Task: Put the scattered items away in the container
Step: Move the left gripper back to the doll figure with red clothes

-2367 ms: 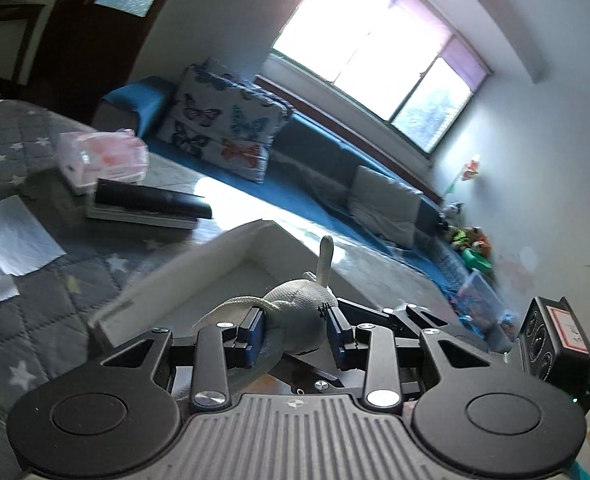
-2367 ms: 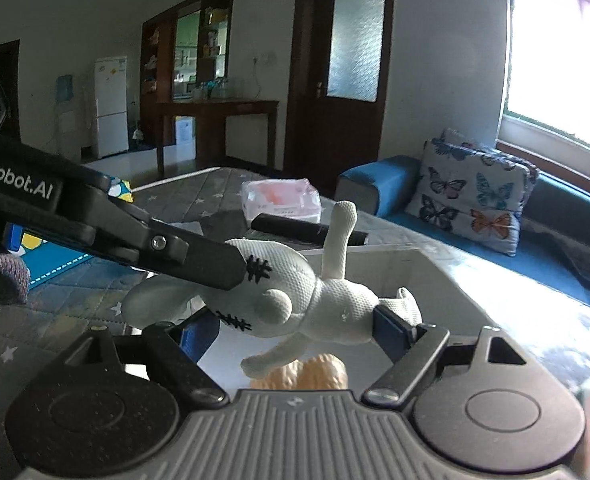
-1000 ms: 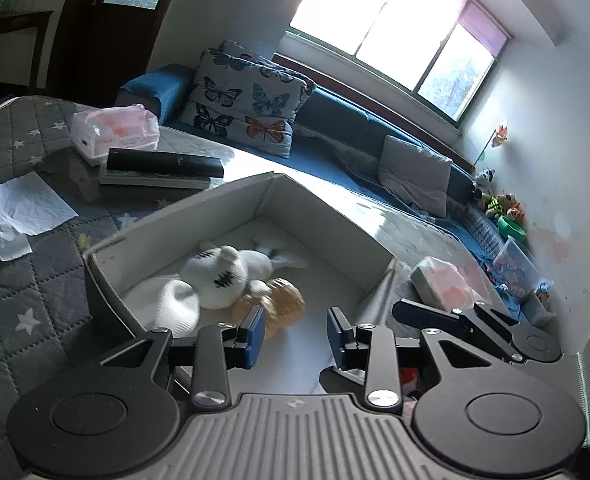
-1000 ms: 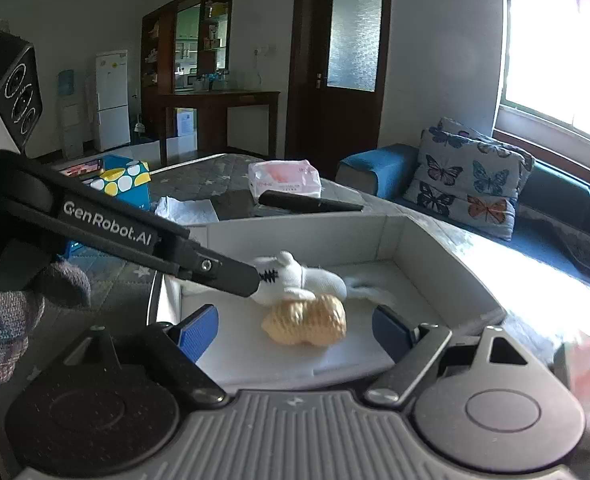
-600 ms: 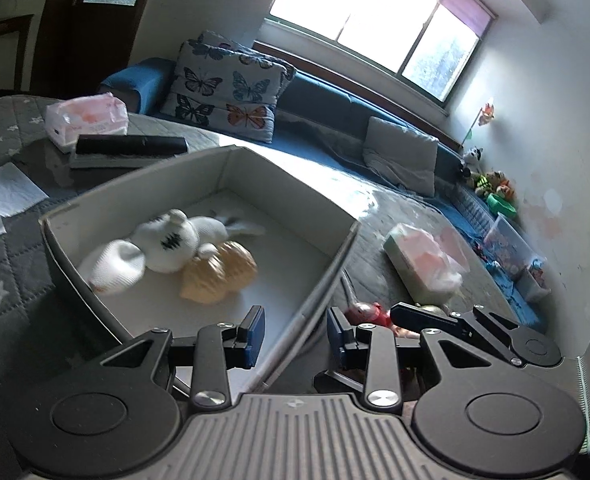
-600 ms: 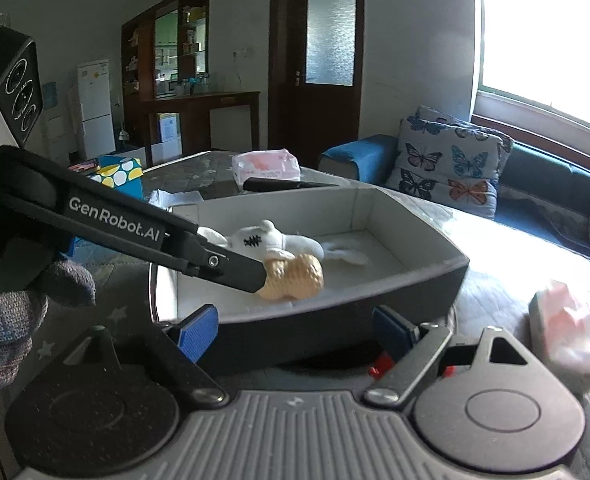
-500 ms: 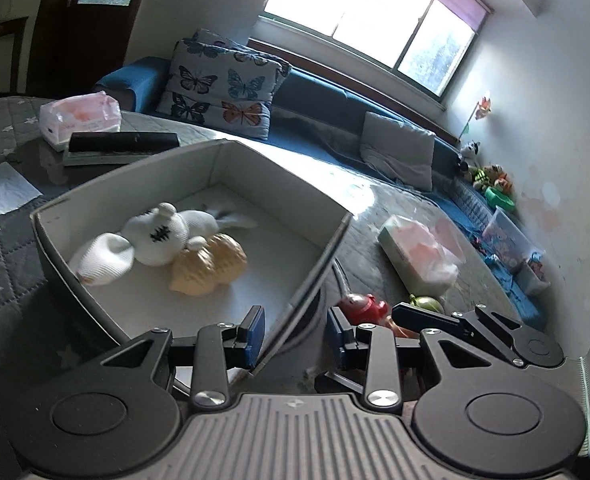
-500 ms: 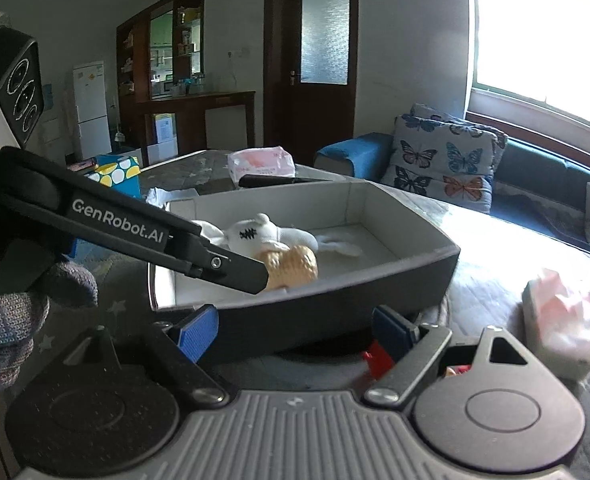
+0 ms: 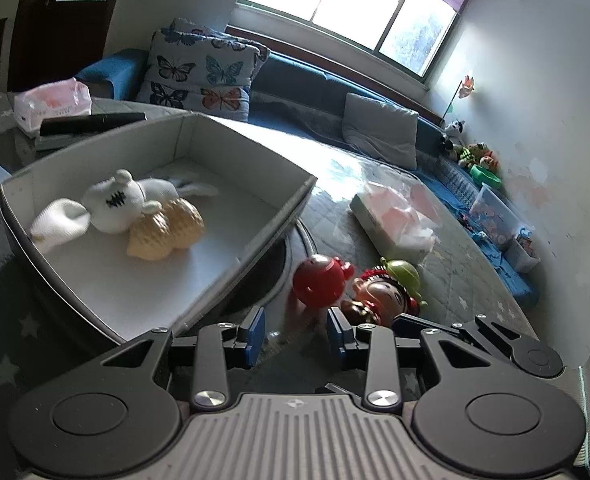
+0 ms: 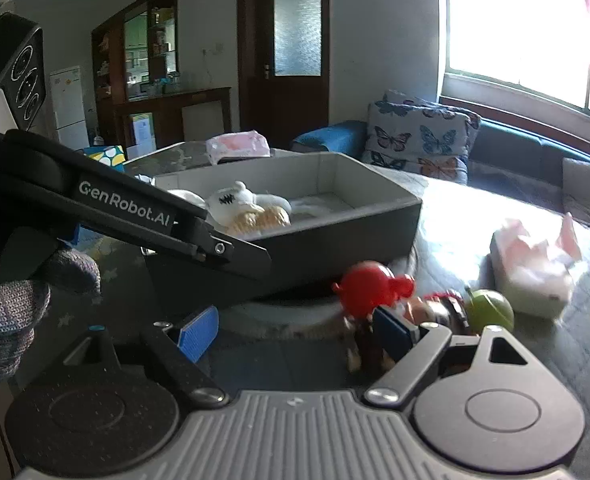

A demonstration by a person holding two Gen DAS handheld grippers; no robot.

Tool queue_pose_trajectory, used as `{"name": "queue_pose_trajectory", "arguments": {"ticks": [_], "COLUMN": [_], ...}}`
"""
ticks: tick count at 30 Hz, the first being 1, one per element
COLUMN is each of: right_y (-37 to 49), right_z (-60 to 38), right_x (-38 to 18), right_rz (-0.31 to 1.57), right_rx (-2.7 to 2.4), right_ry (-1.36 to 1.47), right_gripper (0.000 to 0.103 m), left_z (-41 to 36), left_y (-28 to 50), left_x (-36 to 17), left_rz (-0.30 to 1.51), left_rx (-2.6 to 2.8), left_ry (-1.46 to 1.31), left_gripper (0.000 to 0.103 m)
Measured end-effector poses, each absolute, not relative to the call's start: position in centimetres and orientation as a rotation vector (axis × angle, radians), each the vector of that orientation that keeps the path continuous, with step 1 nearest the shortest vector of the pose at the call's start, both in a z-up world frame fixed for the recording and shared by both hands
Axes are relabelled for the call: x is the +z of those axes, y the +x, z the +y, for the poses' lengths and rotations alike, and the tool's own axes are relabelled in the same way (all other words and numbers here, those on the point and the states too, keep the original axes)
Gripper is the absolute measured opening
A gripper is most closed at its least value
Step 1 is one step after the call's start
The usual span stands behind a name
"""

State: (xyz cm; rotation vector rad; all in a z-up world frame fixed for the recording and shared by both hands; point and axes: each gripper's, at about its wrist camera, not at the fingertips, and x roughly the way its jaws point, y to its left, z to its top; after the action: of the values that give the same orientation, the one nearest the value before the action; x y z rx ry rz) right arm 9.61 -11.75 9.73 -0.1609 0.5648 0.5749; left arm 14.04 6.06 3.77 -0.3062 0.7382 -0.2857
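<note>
A grey box (image 9: 231, 152) with a white inside holds a white stitched plush toy (image 9: 111, 204) and a tan knitted toy (image 9: 167, 232); it also shows in the right wrist view (image 10: 335, 236). On the table beside the box lie a red round toy (image 9: 319, 284), a painted figurine (image 9: 379, 296) and a green toy (image 9: 401, 270). My left gripper (image 9: 295, 334) is open and empty just in front of the red toy. My right gripper (image 10: 295, 330) is open and empty, close to the red toy (image 10: 369, 284), the figurine (image 10: 439, 308) and the green toy (image 10: 489, 308).
A tissue pack (image 9: 399, 216) lies right of the toys. Another tissue pack (image 9: 51, 100) and a black remote (image 9: 91, 122) lie behind the box. A blue sofa with butterfly cushions (image 9: 203, 72) stands beyond the table.
The white plush toy was let go into the box. Both grippers have drawn back from the box and moved right and down, to the red toy and figurine on the table.
</note>
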Motion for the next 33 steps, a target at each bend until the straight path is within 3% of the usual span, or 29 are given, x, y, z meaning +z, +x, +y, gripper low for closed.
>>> {"name": "queue_pose_trajectory", "arguments": {"ticks": [33], "right_y": [9.4], "right_z": [-15.8], "right_x": [6.9], "right_rz": [0.641], "right_rx": [0.441], "right_ry": [-0.084], "right_gripper": [0.1], "left_z": [2.1], "left_y": [14.4], "left_x": [0.3], "left_rz": [0.857], "left_rx": [-0.342], "left_ry": [-0.328], "left_gripper": [0.036]}}
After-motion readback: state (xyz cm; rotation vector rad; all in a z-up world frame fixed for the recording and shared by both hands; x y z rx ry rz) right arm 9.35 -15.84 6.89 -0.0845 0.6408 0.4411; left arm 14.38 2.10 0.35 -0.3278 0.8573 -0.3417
